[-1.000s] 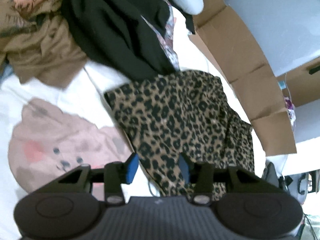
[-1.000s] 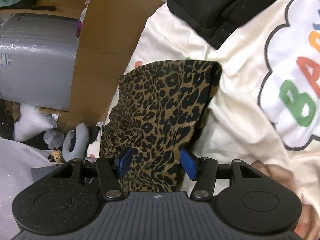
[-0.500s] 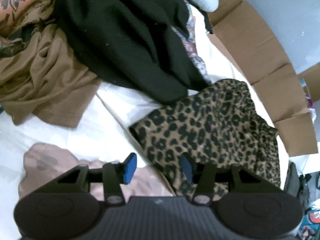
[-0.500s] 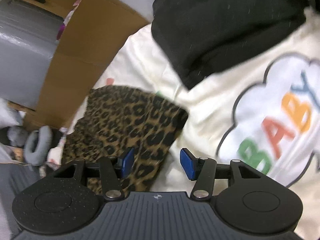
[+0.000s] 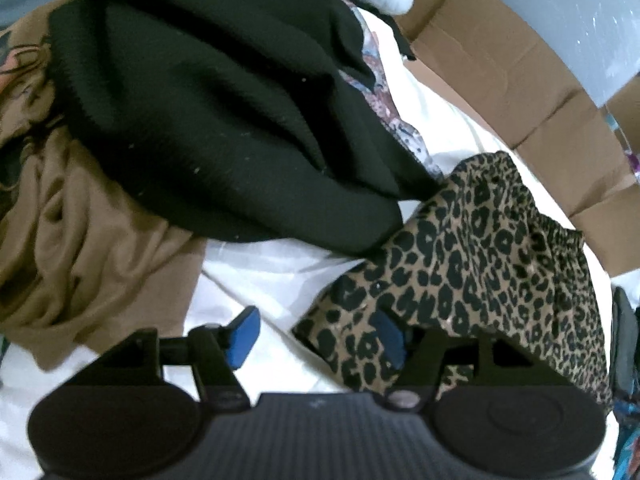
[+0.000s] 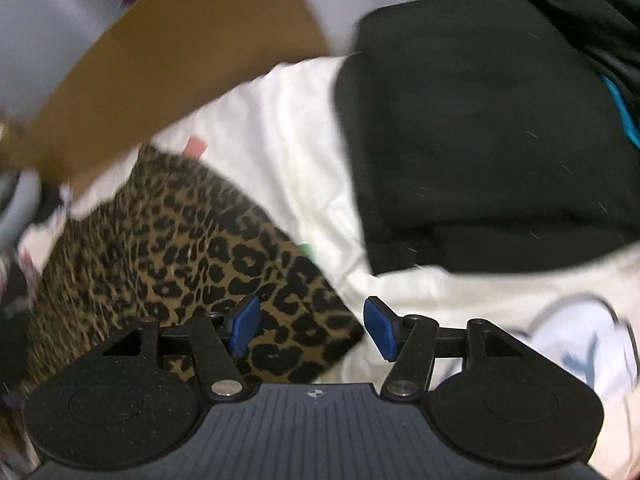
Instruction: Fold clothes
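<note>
Leopard-print garment [image 5: 492, 264] folded on white bedding [image 5: 280, 276]; left gripper [image 5: 316, 338] and right gripper [image 6: 312, 328] jaws just widening, both empty, over its corners.

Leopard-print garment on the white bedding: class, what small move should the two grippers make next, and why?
Probably lower both grippers onto the leopard-print garment and close on its near edge. The left gripper and right gripper have just been opening; each is open over a near corner, pinching nothing. The garment lies flat beside the black garment, so gripping it likely starts the next fold.
</note>
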`<action>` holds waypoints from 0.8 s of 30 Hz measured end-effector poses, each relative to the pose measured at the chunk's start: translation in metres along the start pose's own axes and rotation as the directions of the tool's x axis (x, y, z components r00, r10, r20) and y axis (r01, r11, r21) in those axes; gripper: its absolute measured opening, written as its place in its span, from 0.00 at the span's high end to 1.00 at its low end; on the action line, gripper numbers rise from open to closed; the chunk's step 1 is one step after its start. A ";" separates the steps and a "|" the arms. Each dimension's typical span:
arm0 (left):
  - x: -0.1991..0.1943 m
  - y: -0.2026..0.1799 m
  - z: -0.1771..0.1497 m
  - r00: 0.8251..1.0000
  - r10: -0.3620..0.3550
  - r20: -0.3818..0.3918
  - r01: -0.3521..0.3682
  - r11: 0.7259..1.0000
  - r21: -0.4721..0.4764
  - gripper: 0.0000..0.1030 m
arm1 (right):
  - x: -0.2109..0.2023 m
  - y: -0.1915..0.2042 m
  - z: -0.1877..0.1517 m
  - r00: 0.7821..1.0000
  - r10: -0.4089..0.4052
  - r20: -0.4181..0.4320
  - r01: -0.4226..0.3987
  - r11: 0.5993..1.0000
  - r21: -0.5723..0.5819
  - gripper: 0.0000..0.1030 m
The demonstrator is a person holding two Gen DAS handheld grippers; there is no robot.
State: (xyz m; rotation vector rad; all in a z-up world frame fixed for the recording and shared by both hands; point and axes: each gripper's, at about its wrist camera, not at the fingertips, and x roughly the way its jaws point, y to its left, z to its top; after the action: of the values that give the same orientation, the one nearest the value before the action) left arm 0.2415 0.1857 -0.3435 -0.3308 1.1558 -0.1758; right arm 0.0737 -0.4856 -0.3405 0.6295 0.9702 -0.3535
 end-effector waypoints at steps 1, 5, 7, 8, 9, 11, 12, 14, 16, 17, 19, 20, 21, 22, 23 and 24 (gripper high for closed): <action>0.003 0.000 0.001 1.000 -0.003 -0.002 0.003 1.000 0.005 0.35 | 0.007 0.006 0.002 1.000 -0.011 -0.014 0.010 0.999 -0.036 0.38; 0.015 0.000 0.002 1.000 -0.022 -0.016 0.023 0.999 0.041 0.35 | 0.032 0.022 0.005 0.996 -0.070 -0.063 0.060 0.986 -0.159 0.38; 0.018 -0.001 0.001 0.999 -0.032 -0.019 0.033 0.998 0.061 0.35 | 0.041 0.028 0.004 0.992 -0.099 -0.080 0.080 0.973 -0.216 0.37; 0.020 -0.001 0.000 0.999 -0.037 -0.019 0.039 0.997 0.068 0.36 | 0.045 0.031 0.004 0.990 -0.111 -0.082 0.088 0.965 -0.246 0.35; 0.021 -0.001 0.000 0.999 -0.041 -0.019 0.043 0.996 0.074 0.36 | 0.047 0.033 0.004 0.990 -0.118 -0.081 0.093 0.959 -0.269 0.34; 0.023 0.000 -0.002 0.999 -0.048 -0.018 0.050 0.995 0.087 0.36 | 0.049 0.036 0.004 0.989 -0.127 -0.077 0.099 0.949 -0.298 0.34; 0.022 0.001 -0.002 0.998 -0.053 -0.016 0.054 0.994 0.090 0.36 | 0.050 0.037 0.004 0.989 -0.131 -0.074 0.102 0.944 -0.313 0.34; 0.020 0.002 -0.003 0.998 -0.063 -0.010 0.064 0.994 0.091 0.36 | 0.050 0.039 0.004 0.988 -0.137 -0.066 0.107 0.935 -0.338 0.34; 0.018 0.004 -0.003 0.998 -0.070 -0.003 0.070 0.994 0.089 0.36 | 0.049 0.040 0.005 0.988 -0.145 -0.052 0.119 0.932 -0.342 0.34; 0.016 0.005 -0.004 0.997 -0.073 0.000 0.072 0.994 0.086 0.36 | 0.049 0.040 0.004 0.988 -0.150 -0.043 0.127 0.933 -0.336 0.34; 0.015 0.006 -0.005 0.997 -0.077 0.002 0.077 0.994 0.082 0.36 | 0.050 0.042 0.002 0.987 -0.162 -0.021 0.147 0.936 -0.319 0.34; 0.014 0.006 -0.006 0.997 -0.079 0.001 0.078 0.994 0.082 0.37 | 0.051 0.043 0.001 0.985 -0.170 -0.009 0.158 0.933 -0.323 0.35; 0.014 0.006 -0.006 0.997 -0.080 -0.001 0.080 0.993 0.084 0.37 | 0.050 0.045 -0.001 0.984 -0.178 0.003 0.169 0.930 -0.327 0.35; 0.013 0.005 -0.007 0.997 -0.082 -0.003 0.082 0.993 0.086 0.37 | 0.050 0.045 -0.001 0.983 -0.184 0.013 0.178 0.928 -0.327 0.36; 0.013 0.004 -0.007 0.996 -0.085 -0.004 0.085 0.993 0.088 0.37 | 0.050 0.045 -0.002 0.982 -0.190 0.019 0.186 0.927 -0.325 0.38; 0.014 0.002 -0.008 0.996 -0.090 -0.006 0.090 0.992 0.091 0.38 | 0.049 0.045 -0.002 0.981 -0.195 0.022 0.191 0.926 -0.325 0.38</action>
State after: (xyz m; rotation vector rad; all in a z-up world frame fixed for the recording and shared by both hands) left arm 0.2399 0.1826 -0.3590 -0.3022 1.1320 -0.3071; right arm 0.1232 -0.4500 -0.3680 0.2342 1.0759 -0.3539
